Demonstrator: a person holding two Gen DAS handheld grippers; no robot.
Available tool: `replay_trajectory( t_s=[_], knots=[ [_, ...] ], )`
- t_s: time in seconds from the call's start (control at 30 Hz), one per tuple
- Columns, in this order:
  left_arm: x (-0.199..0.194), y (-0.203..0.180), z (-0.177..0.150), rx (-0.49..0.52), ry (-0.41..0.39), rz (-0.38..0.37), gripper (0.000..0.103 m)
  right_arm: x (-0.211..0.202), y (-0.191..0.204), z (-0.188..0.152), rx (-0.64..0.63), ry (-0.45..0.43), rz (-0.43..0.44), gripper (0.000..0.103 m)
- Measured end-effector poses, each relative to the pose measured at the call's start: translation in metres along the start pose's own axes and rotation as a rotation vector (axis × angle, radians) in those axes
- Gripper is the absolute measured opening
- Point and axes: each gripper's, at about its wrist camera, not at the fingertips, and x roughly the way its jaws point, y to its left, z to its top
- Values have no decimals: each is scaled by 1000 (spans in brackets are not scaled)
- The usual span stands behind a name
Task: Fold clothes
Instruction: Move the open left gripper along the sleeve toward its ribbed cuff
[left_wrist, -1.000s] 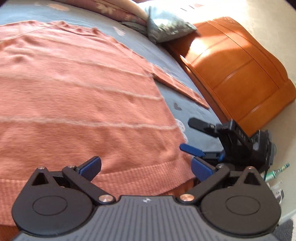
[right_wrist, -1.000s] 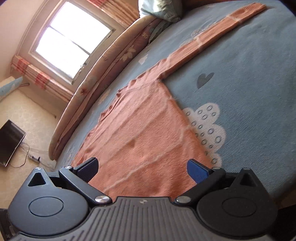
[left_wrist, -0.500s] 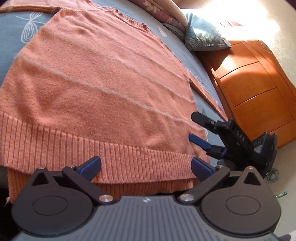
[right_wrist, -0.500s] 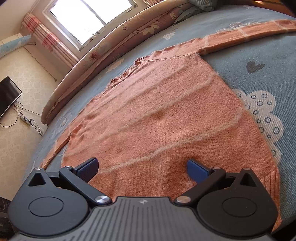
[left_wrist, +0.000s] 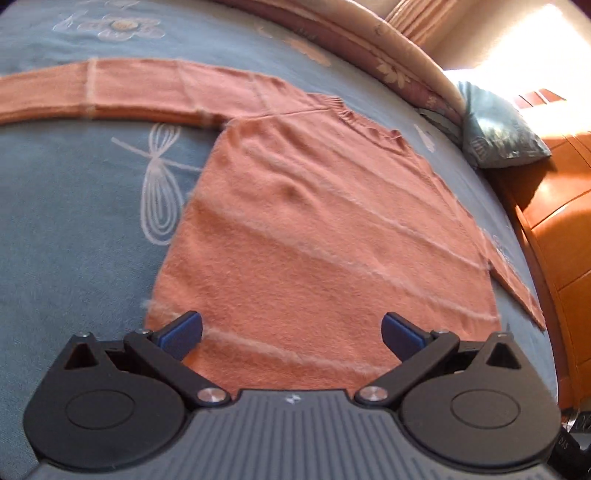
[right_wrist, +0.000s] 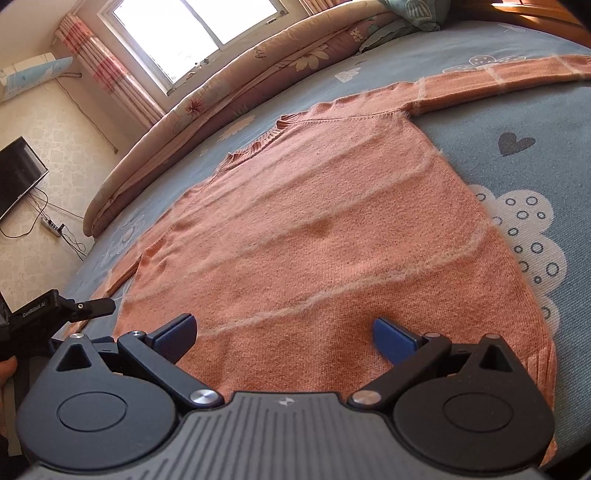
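A salmon-pink sweater with pale stripes is being shown lying flat on a blue patterned bed, both sleeves spread outward. The left claw is being held wide apart above the hem's left side, gripping nothing. The right claw is likewise being held wide apart and empty over the hem, further right.

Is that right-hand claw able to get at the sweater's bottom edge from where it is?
Probably yes: the right gripper is open just above the sweater near its hem, with nothing between them.
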Motion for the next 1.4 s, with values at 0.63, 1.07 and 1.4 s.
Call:
replay_trajectory(
  t_s=[0.63, 1.07, 1.4],
  knots=[
    [-20, -11, -53, 14, 80, -47, 102, 4, 11, -6, -105, -8, -44, 103],
    [-47, -30, -74, 109, 98, -66, 102, 5, 13, -7, -102, -11, -51, 103],
    [-37, -21, -92, 121, 77, -120, 102, 4, 12, -8, -105, -14, -46, 103]
  ],
)
